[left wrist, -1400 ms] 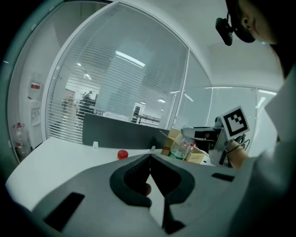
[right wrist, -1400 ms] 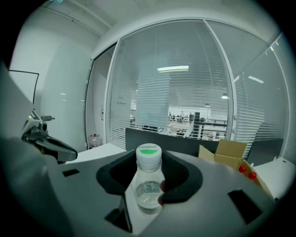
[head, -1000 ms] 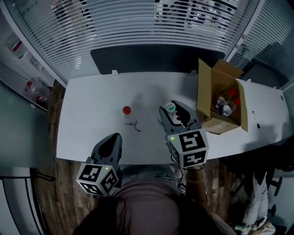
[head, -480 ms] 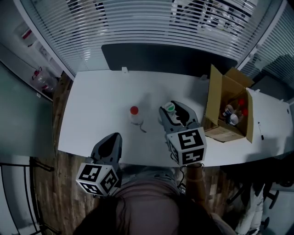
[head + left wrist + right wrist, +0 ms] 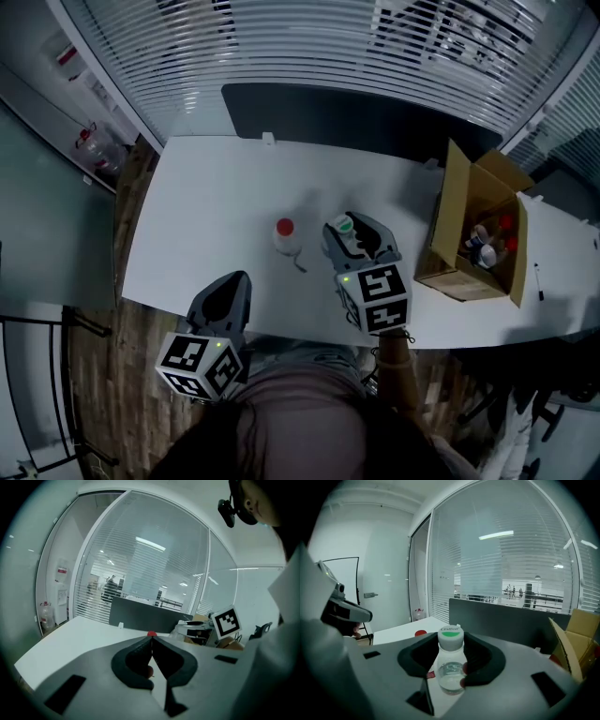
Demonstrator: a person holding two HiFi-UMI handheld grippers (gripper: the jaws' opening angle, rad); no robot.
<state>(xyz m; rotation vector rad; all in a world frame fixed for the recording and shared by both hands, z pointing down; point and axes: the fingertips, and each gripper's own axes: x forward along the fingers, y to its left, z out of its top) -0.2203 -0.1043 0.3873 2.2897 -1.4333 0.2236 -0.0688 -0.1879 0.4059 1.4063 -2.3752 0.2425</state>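
Desk: white, across the middle.
Box: cardboard, open, right side.
Right gripper: centre, jaws grasping the green-capped bottle.
Left gripper: lower left, jaws pressed together, nothing between.
Red-capped bottle: on the desk, just left of centre.

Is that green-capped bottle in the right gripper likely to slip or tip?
The green-capped bottle looks small and clear, so probably light. Its smooth round wall might twist between the fingers of the right gripper. Set down, narrow and upright, it could tip and roll.

White table on wood floor, before a blind-covered glass wall.
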